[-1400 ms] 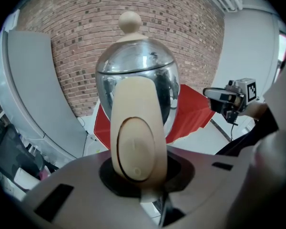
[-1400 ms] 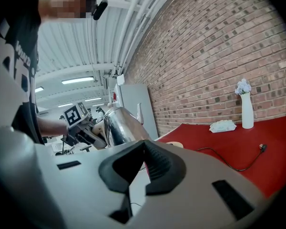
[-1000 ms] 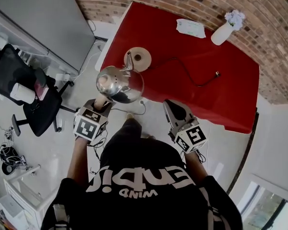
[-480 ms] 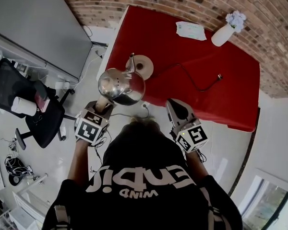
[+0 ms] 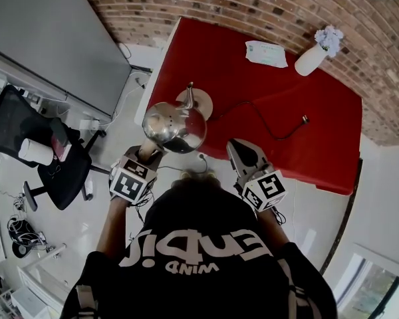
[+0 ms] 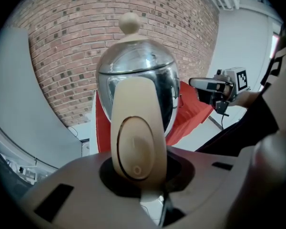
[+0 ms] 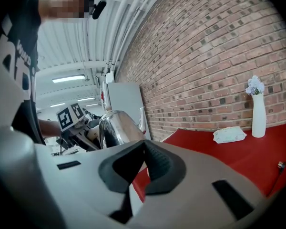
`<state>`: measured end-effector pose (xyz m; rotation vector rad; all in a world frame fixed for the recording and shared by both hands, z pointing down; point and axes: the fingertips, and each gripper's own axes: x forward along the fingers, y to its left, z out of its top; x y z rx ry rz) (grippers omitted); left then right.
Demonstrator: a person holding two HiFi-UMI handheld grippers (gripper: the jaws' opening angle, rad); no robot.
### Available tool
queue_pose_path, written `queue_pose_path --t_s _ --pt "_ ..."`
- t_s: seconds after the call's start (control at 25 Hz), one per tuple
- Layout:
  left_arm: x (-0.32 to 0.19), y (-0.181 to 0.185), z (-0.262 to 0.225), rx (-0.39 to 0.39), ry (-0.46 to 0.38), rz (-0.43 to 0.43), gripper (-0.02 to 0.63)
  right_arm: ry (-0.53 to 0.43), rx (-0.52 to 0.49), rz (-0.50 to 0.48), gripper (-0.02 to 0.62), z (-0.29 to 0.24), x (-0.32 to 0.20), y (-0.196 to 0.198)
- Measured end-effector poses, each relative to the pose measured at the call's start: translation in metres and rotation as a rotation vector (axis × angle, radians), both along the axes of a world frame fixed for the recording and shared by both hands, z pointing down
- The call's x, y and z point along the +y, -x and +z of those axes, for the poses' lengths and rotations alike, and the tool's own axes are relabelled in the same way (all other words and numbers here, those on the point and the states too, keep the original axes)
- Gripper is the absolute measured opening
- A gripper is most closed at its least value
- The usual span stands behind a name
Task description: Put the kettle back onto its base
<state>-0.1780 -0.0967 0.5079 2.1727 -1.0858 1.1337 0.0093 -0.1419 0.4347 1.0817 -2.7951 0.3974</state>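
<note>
Clearly the kettle (image 5: 175, 125) is off the table, carried by the left gripper (image 5: 148, 153), whose jaws are clamped on the cream handle (image 6: 136, 128). In the left gripper view the handle fills the gap between the jaws and the shiny steel body rises upright behind it, topped by a round cream knob (image 6: 129, 22). From the head view the kettle hangs at the near left corner of the red table (image 5: 219, 58), and its body covers the near side of the round cream base (image 5: 203, 105), with the spout pointing toward that base. It is not seated on the base; how high above it the kettle hangs cannot be told.

The right gripper (image 5: 236, 145) is held out over the near edge of the table, to the right of the kettle and apart from it. Its dark pads meet at the tips with nothing between them, as the right gripper view shows (image 7: 144, 147). That same view catches the kettle (image 7: 115, 130) off to the left with the left gripper behind it.

A black cable (image 5: 272, 128) runs from the base across the red top to a loose plug. At the far side, near the brick wall (image 5: 253, 5), lie a packet of wipes (image 5: 266, 53) and a white vase (image 5: 312, 57) holding pale flowers. A black office chair (image 5: 33, 145) stands on the floor to the left
</note>
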Motion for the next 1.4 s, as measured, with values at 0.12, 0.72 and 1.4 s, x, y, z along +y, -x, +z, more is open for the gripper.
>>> queue_pose_path --t_s 0.12,0.72,1.4 --pt "-0.009 -0.004 0.002 0.012 0.01 -0.003 0.063 0.003 -0.006 -0.002 0.021 0.002 -0.007 0.0" --pt "-0.078 -0.013 -0.002 -0.007 -0.003 0.036 0.063 0.034 -0.01 0.0 0.021 0.01 -0.031 -0.003" --pt "-0.138 -0.023 0.014 -0.074 0.018 0.086 0.063 0.063 -0.023 0.024 0.021 0.024 -0.052 -0.016"
